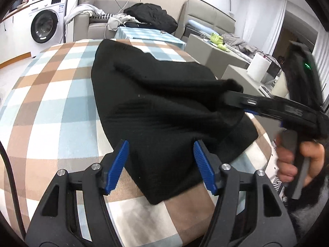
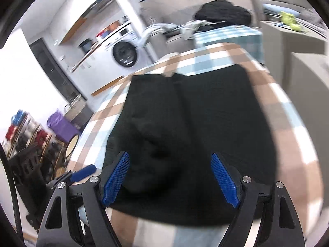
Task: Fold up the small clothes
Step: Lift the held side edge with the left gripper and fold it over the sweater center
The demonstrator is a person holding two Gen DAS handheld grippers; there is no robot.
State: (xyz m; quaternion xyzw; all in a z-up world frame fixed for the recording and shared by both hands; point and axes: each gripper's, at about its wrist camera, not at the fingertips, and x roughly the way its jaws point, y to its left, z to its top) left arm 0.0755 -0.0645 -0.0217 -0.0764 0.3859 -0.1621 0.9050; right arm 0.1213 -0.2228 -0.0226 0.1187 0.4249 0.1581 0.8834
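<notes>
Currently black garment (image 1: pixel 164 107) lies rumpled on checked tablecloth (image 1: pixel 51 103), left gripper (image 1: pixel 161 165) spread, right gripper (image 2: pixel 170 182) spread, neither pinching cloth.

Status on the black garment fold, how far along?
Done: black garment lies on the checked tablecloth, apparently folded over once. In hand: nothing; left gripper and right gripper are both open above it. Left: bumpy layers want another fold or smoothing.

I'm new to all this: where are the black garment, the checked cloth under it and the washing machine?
black garment (image 1: pixel 164 107), left wrist view, its middle.
checked cloth (image 1: pixel 53 107), left wrist view, a bare patch.
washing machine (image 1: pixel 44 26), left wrist view, its round door.
</notes>
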